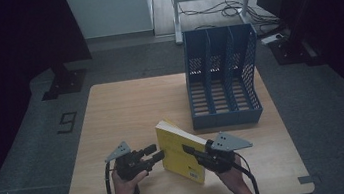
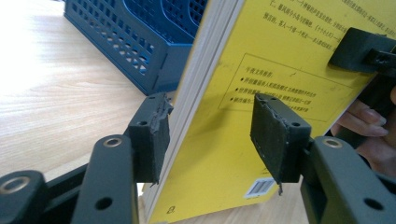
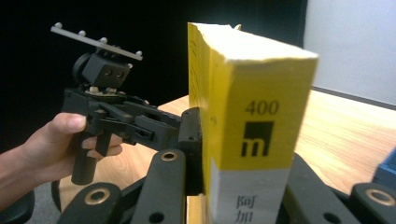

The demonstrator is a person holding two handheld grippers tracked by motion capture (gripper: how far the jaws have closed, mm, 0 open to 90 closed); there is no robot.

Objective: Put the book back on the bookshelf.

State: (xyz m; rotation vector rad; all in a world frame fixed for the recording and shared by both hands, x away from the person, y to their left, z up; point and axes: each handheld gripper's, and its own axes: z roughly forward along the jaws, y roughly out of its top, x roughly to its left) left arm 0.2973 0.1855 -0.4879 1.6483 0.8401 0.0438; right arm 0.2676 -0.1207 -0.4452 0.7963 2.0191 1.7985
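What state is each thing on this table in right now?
Yellow book: closed, stood on edge and leaning, spine clamped by one pair of tongs.
Right tongs: shut on the book's spine.
Left tongs: open, pads astride the book's page edge, not pressing.
Blue file rack: upright on the table, all three slots empty.

Lab — dark curtains, floor cables.
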